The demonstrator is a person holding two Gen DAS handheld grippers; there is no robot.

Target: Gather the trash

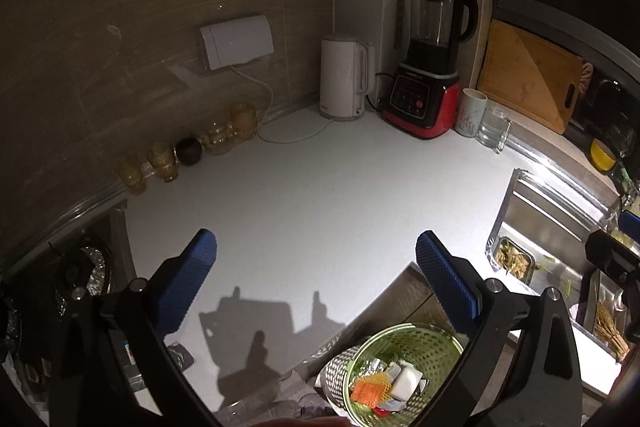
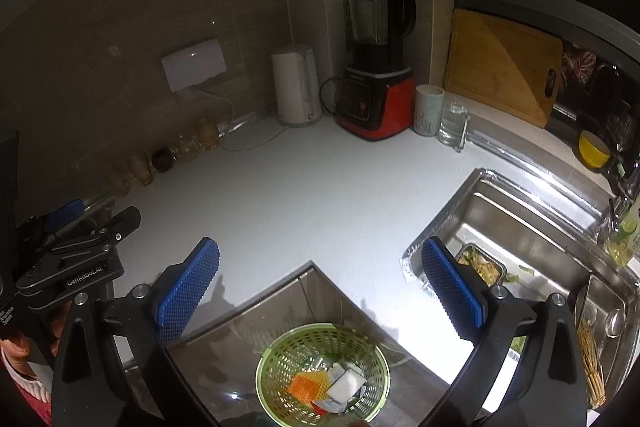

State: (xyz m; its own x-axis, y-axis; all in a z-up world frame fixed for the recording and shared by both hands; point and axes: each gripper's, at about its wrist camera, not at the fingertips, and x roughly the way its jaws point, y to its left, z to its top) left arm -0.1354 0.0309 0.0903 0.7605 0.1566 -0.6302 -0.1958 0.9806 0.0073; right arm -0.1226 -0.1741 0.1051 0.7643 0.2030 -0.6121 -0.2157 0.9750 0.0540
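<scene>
"GenRobot.AI" is printed on the left hand-held gripper (image 2: 76, 227); other labels unreadable.

A round green perforated basket (image 2: 322, 374) is seen upright at the bottom centre of the right wrist view, and at the lower right of the left wrist view (image 1: 404, 367); it stands below the edge of the white worktop, on the floor so far as can be told; trash is held inside it: an orange foam net (image 2: 307, 386) at the left, a white flat packet (image 2: 346, 383) just beside it at the right, and crumpled silvery and red scraps around them.
</scene>
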